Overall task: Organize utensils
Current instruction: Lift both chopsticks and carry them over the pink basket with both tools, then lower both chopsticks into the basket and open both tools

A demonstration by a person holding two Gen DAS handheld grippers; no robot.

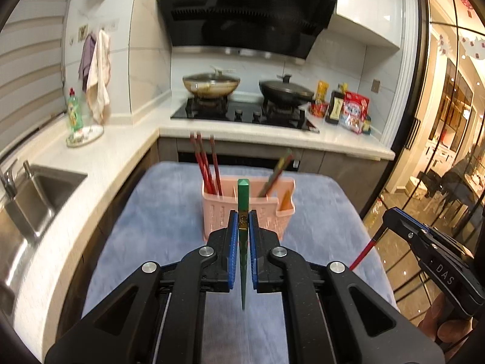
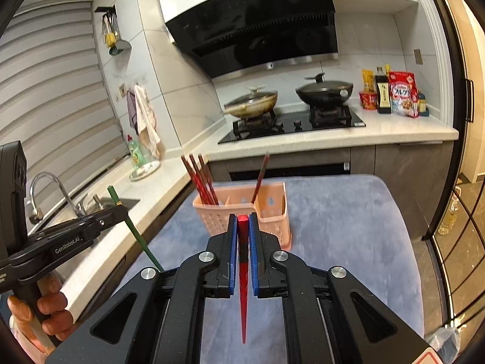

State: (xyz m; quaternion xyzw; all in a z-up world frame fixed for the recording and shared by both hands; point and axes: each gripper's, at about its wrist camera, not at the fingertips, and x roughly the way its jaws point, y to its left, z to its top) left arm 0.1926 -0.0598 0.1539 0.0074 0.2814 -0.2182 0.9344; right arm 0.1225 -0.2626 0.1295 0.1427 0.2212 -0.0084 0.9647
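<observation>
Left wrist view, from left to right: a sink (image 1: 39, 194) is sunk into the pale counter, and beside it a blue cloth-covered surface (image 1: 169, 227) carries a pink utensil basket (image 1: 218, 209). The basket's left compartment holds a bunch of red chopsticks (image 1: 206, 166), and a further stick leans in the compartment to its right. In front of the basket, the left hand-held gripper (image 1: 242, 227) is clamped on a green chopstick (image 1: 242, 200), blunt end up and thin tip pointing down toward the camera. At the far right edge the right hand-held gripper (image 1: 394, 221) shows side-on with a red chopstick (image 1: 362, 254) slanting down from it.

The right wrist view confirms both grips: on its left, the left hand-held gripper (image 2: 116, 209) pinches the green chopstick (image 2: 142, 239) well above the cloth, a hand (image 2: 45, 309) wrapped round its handle; in the middle, the right hand-held gripper (image 2: 242, 233) is closed on the red chopstick (image 2: 242, 273), just short of the basket (image 2: 239, 209).

As a judgement, the sorting is well under way: several sticks already stand in the basket, no loose ones show on the cloth, and these two seem the next to go in. Each needs its tip steered into a compartment, the red probably with its matching bunch
</observation>
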